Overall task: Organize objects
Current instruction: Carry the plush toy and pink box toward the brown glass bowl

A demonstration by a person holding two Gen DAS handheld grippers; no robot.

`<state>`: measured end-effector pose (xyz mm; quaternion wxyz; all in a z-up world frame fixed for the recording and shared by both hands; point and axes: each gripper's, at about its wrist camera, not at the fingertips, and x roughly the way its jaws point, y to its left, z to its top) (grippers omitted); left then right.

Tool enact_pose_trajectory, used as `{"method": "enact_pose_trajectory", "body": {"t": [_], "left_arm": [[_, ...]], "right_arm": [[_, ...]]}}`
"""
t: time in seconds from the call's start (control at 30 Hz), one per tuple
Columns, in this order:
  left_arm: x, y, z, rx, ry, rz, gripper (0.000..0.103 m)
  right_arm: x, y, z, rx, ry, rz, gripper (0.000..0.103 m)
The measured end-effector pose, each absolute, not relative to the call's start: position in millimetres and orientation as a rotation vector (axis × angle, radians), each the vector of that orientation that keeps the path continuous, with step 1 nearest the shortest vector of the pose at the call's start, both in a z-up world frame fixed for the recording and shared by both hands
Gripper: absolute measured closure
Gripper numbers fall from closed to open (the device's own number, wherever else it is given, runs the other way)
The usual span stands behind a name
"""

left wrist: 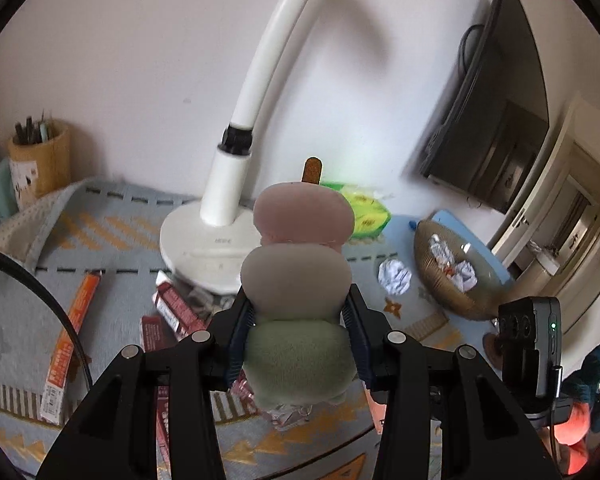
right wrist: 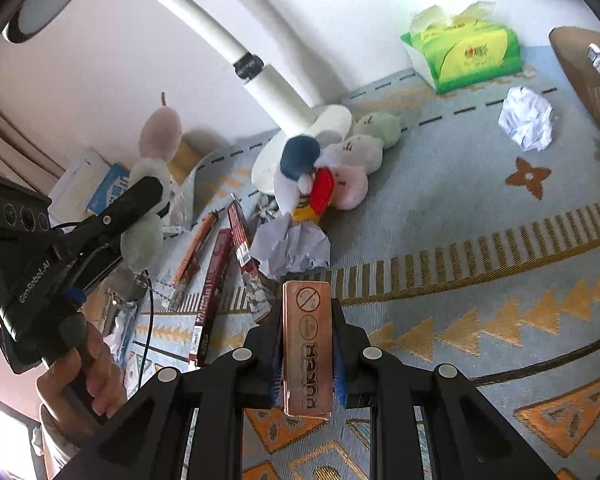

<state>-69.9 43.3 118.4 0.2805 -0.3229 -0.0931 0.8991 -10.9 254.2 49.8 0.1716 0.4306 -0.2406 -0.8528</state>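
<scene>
My left gripper [left wrist: 298, 312] is shut on a plush dango skewer [left wrist: 300, 264] with pink, white and green balls and a brown stick tip, held up above the table. It also shows in the right wrist view [right wrist: 148, 208], at the left, in the hand-held left gripper [right wrist: 140, 200]. My right gripper [right wrist: 306, 344] is shut on a copper-coloured poker card box [right wrist: 307, 344], held above the patterned tablecloth [right wrist: 460, 208]. A second dango plush [right wrist: 360, 152] and a penguin-like plush [right wrist: 304, 176] lie by the lamp base.
A white desk lamp [left wrist: 236, 160] stands mid-table. Red and orange flat boxes [right wrist: 216, 264] and crumpled paper [right wrist: 292, 248] lie near it. Another paper ball [right wrist: 526, 118], a green tissue pack [right wrist: 468, 54] and a brown bowl of paper [left wrist: 456, 272] sit at the right. A pen cup [left wrist: 40, 156] is at the far left.
</scene>
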Motion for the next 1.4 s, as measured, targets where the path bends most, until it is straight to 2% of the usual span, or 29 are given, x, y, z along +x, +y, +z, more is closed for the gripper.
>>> {"method": "enact_pose_trajectory", "body": {"t": [0.37, 0.77, 1.4], "left_arm": [[-67.0, 84.9, 137.9, -0.845, -0.213, 2.414, 0.062], [-64.5, 142.5, 157.4, -0.761, -0.173, 2.387, 0.062], [-73.9, 257.4, 165.0, -0.714, -0.103, 2.222, 0.062]], "right_arm": [[0.5, 295.2, 83.9, 1.119, -0.683, -2.518, 0.084], [13.3, 359.9, 108.5, 1.016, -0.770, -2.596, 0.084], [17.0, 465.7, 142.0, 0.910, -0.860, -2.751, 0.084]]}}
